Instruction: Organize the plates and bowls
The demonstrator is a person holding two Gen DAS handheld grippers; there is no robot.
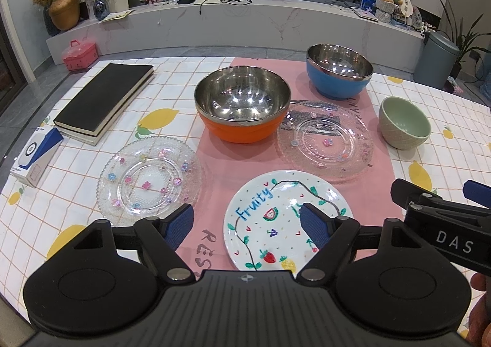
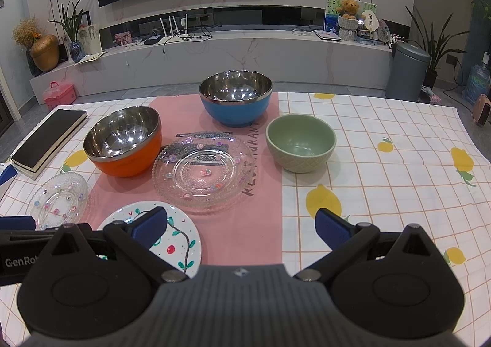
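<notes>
Both claws, left and right, hang released, grasping nothing. Ahead of them, three plates and three bowls lie separate; apparently no stacking is done.

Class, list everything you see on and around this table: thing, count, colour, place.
Steel bowls: 2, orange mid-mat, blue behind.
Ceramic bowl: 1, green, right of mat.
Glass plates: 2, clear; one left, one on mat.
Painted plate: 1, white, near edge.
Books: stacked, black, far left.
Box: 1, blue-white, left edge.
Placemat: 1, pink, centre.
Tablecloth: 1, lemon check.
Left gripper: open.
Right gripper: open.
</notes>
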